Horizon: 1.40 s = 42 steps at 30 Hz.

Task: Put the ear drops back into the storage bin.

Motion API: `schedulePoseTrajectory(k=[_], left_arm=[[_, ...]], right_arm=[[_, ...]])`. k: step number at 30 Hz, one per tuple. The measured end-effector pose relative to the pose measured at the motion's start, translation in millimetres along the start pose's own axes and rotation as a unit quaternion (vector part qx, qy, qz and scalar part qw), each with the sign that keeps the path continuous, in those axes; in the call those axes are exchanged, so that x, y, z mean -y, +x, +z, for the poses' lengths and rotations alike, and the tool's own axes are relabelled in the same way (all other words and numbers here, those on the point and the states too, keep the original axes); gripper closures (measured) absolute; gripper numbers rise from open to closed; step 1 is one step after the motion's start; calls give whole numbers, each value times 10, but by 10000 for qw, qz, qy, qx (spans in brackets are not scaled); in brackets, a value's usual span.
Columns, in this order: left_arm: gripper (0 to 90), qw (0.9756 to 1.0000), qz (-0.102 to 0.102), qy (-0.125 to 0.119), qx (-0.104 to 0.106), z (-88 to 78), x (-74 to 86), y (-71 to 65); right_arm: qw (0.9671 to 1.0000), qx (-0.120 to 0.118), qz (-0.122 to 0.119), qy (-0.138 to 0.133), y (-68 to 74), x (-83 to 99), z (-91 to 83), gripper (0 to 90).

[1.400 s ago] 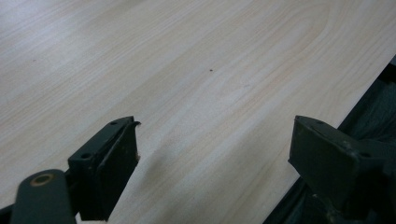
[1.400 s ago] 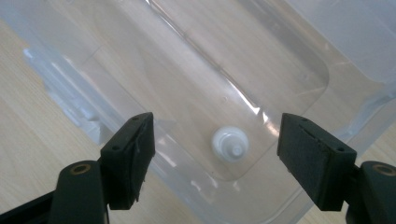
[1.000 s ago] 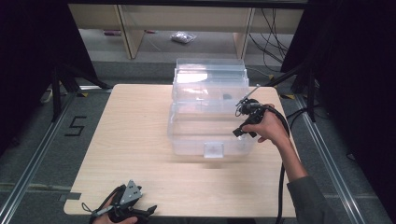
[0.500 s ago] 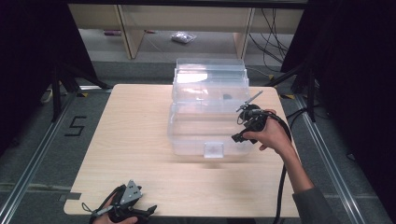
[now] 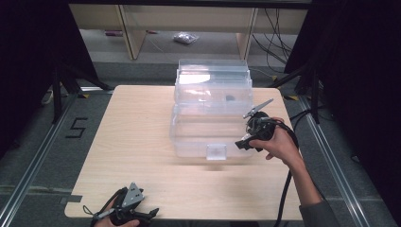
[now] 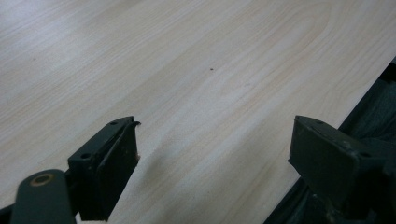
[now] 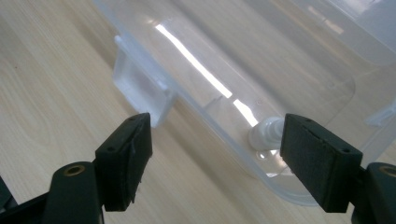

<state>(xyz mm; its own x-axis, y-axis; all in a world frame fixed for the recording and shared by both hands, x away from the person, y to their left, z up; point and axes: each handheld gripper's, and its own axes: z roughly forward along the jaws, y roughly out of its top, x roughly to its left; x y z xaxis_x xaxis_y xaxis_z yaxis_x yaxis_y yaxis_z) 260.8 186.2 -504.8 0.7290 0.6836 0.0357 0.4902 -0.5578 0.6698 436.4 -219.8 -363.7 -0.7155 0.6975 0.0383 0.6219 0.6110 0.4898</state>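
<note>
The right gripper (image 5: 242, 143) has dropped down along the clear plastic box (image 5: 213, 113) toward its front right corner, probably lining up on the front latch tab (image 7: 140, 88). Its jaws are spread wide, gripping nothing. The left gripper (image 5: 142, 218) sits at the table (image 5: 132, 137) edge, also wide open and empty.

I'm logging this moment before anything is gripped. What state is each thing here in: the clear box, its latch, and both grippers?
Clear plastic box: open, lid tipped up behind it, standing on the table.
Front latch tab: hanging free at the front rim, ungripped.
Right gripper: open, jaws either side of the box's front rim, holding nothing.
Left gripper: open, empty, over bare tabletop at the near edge.
</note>
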Motion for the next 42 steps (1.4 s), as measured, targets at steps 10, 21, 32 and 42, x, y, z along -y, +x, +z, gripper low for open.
schedulePoseTrajectory(k=[10, 21, 32, 42], left_arm=[[149, 10000, 26, 14, -25, -3, -1, 0], [149, 10000, -3, -38, -19, -4, -2, 2], [149, 10000, 15, -15, -26, -2, 1, 3], [149, 10000, -15, -32, -15, -1, 1, 1]], right_arm=[[9999, -70, 53, -112, 78, 112, -36, 259], [9996, -137, 51, -248, 199, 200, -51, 254], [9987, -209, 18, -463, 336, 319, -32, 238], [9972, -145, -300, -667, 412, 456, 70, 232]])
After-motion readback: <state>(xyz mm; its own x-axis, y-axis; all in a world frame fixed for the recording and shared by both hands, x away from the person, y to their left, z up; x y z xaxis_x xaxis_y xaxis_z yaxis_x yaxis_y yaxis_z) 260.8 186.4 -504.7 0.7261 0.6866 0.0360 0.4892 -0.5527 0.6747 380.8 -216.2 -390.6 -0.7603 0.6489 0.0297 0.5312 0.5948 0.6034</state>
